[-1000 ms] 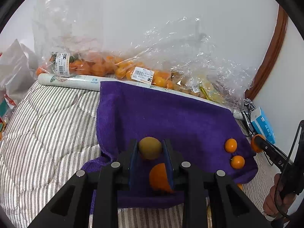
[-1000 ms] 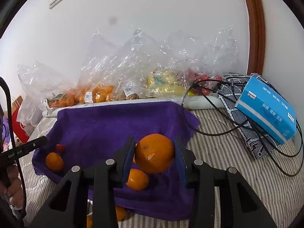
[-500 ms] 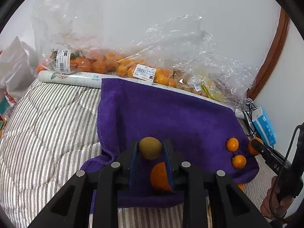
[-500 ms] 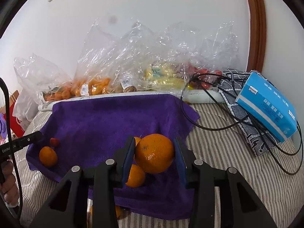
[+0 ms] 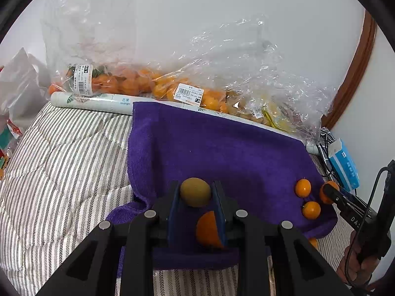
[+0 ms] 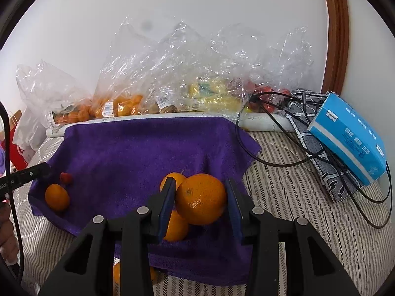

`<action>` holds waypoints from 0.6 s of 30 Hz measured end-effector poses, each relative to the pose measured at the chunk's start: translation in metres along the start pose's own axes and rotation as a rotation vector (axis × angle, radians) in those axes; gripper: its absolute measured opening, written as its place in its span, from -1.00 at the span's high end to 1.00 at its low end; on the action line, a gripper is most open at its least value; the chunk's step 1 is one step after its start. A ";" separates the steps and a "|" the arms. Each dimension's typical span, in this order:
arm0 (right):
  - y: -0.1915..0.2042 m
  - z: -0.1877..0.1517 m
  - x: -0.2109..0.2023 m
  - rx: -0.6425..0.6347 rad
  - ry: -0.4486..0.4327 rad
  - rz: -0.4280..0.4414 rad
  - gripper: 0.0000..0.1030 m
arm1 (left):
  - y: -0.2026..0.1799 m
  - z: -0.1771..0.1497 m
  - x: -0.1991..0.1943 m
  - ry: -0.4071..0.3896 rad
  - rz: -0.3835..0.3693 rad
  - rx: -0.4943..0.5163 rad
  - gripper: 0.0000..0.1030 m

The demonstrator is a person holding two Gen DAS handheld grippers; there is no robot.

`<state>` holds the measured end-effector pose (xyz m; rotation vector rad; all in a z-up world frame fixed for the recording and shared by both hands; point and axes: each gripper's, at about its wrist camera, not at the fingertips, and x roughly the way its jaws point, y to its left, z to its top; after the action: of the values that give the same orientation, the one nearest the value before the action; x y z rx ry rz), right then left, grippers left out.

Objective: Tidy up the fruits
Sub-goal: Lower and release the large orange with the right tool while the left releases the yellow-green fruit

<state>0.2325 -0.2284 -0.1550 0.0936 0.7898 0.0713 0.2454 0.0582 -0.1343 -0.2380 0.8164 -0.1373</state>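
The left tool [image 5: 195, 193] points down at a slant over the near edge of a purple terry towel [image 5: 222, 148] spread on a bed with a striped quilted cover [image 5: 61, 167]. Its blue-padded jaws are drawn in narrow and clamp a small olive-brown round fruit [image 5: 195, 192] at their tips, clear of the towel. Below the jaws, a small orange citrus fruit [image 5: 208, 229] lies on the towel, partly hidden by the right-hand pad. The right tool [image 6: 200, 198] is angled downward in like manner near the towel's front right corner; its jaws stand somewhat wider and grip a large round orange [image 6: 200, 198] between both pads. Two smaller oranges sit on the towel just behind and below that tool: one [image 6: 172, 181] behind the left-hand pad, one [image 6: 176, 227] under the held orange. A further small orange [image 6: 57, 197] and a small red fruit [image 6: 66, 177] lie close together near the towel's left edge. The hand [image 5: 358, 264] holding the right tool shows at the lower right of the left wrist view, fingers wrapped about the black grip. Clear plastic bags of fruit [image 6: 153, 93] line the wall behind the towel. A blue tissue pack [image 6: 350, 135] lies to the right with black cables [image 6: 284, 157] across it.
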 end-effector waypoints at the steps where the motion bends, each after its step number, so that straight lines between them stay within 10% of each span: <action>1: 0.000 0.000 0.001 0.000 0.004 0.001 0.21 | 0.000 0.000 0.000 0.002 0.001 0.002 0.51; 18: 0.002 -0.002 0.009 -0.010 0.041 -0.004 0.20 | 0.000 -0.001 0.009 0.051 0.027 0.002 0.51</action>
<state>0.2369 -0.2256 -0.1626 0.0815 0.8302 0.0735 0.2510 0.0565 -0.1411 -0.2223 0.8696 -0.1194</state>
